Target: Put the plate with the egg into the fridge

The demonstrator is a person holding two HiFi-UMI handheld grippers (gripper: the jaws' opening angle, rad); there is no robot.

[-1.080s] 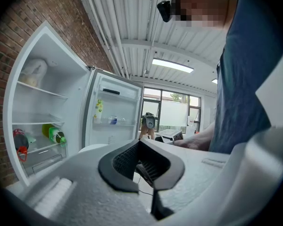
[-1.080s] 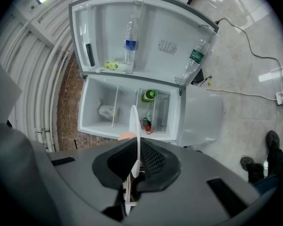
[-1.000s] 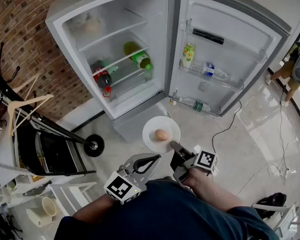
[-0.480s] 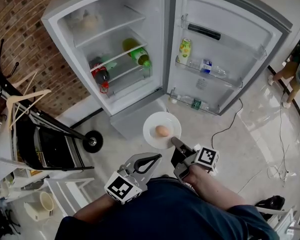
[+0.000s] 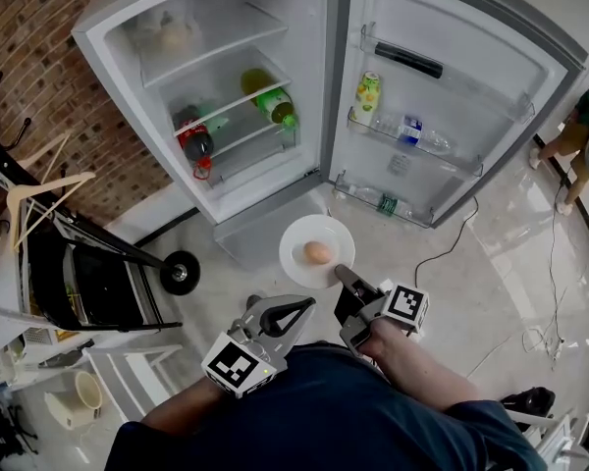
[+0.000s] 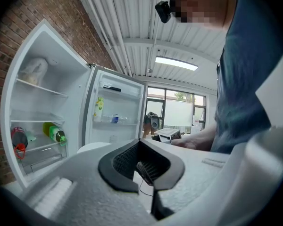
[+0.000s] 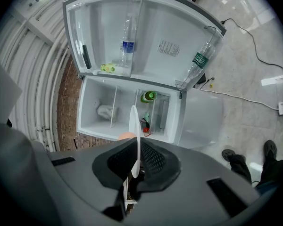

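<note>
A white plate (image 5: pixel 298 246) carrying a brown egg (image 5: pixel 318 252) hangs level over the floor, just before the open fridge (image 5: pixel 226 199). My right gripper (image 5: pixel 344 277) is shut on the plate's near rim. In the right gripper view the plate (image 7: pixel 135 126) stands edge-on between the pads of the right gripper (image 7: pixel 136 160), and the egg (image 7: pixel 127 135) peeks out on its left. My left gripper (image 5: pixel 293 312) is low beside the right one, shut and empty. In the left gripper view the left gripper (image 6: pixel 140 149) points past the plate toward the fridge (image 6: pixel 42 93).
Fridge shelves hold a green bottle (image 5: pixel 275 112) and a red-capped dark bottle (image 5: pixel 196 146). The door (image 5: pixel 452 86), swung right, carries a can and water bottles. A black cart (image 5: pixel 88 292) and wooden hangers (image 5: pixel 39 199) stand left. A cable (image 5: pixel 452 245) crosses the floor.
Hardly anything differs. The plate stays gripped and level before the fridge, and the whole view has drifted slightly. The left gripper sits a little lower in the picture.
</note>
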